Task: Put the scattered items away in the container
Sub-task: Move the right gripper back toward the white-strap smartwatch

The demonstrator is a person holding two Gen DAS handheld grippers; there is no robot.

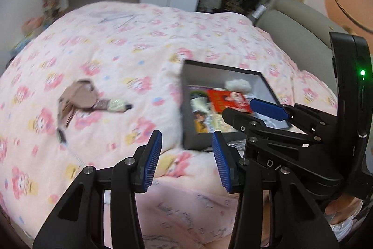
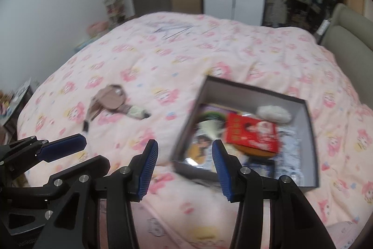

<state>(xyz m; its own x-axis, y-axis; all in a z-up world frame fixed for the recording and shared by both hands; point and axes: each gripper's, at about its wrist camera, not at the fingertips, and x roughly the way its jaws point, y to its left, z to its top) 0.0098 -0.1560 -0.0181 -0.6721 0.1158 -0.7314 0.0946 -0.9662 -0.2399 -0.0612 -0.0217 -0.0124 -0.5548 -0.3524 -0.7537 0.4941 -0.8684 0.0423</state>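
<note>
Both tongs empty rn: left gripper (image 1: pixel 186 159) and right gripper (image 2: pixel 184 169) are held apart w/ nothing between the pads. One stray item is left on the pink quilt (image 1: pixel 121 48), well apart from the grey box (image 2: pixel 312 139): a small doll (image 2: pixel 116 103), lying flat. Prob light & soft, floppy hair, so best pinched at the body mid-section. Long axis runs roughly sideways, head away from the box, feet toward it.

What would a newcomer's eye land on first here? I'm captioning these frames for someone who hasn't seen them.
Probably the dark open box on the pink flowered quilt, with a bright red packet inside. Left of it, a brown doll-like toy lies alone on the quilt. Both grippers' blue-padded fingers stand apart, holding nothing.
</note>
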